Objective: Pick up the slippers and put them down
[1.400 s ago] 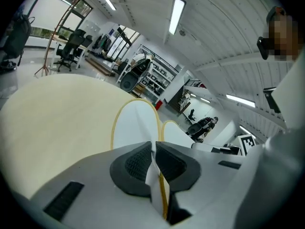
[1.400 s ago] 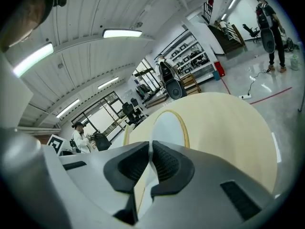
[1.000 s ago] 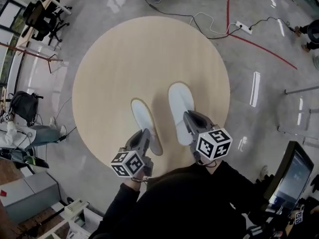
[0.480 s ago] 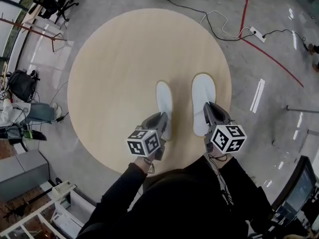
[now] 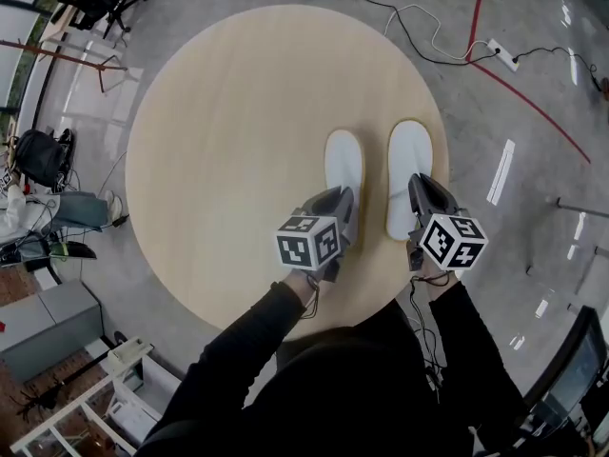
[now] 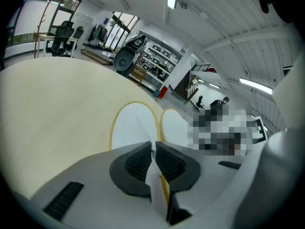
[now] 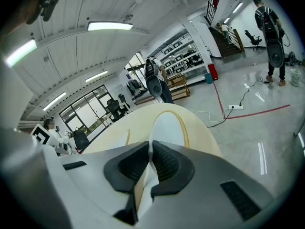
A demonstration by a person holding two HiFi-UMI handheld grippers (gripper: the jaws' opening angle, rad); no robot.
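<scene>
Low in the frame, the left gripper (image 5: 335,208) and right gripper (image 5: 425,196) are clamped on the heel rims of the left slipper (image 5: 343,163) and right slipper (image 5: 410,165). The two are held side by side, right of centre over the desk (image 5: 219,141). Both soles are best lowered flat before the jaws are parted.

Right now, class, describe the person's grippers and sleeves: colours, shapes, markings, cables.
The left gripper and right gripper are light grey wedges with dark ribbed pads. Each carries a white cube of black square markers. A thin cable trails from the right one. Sleeves are black.
</scene>
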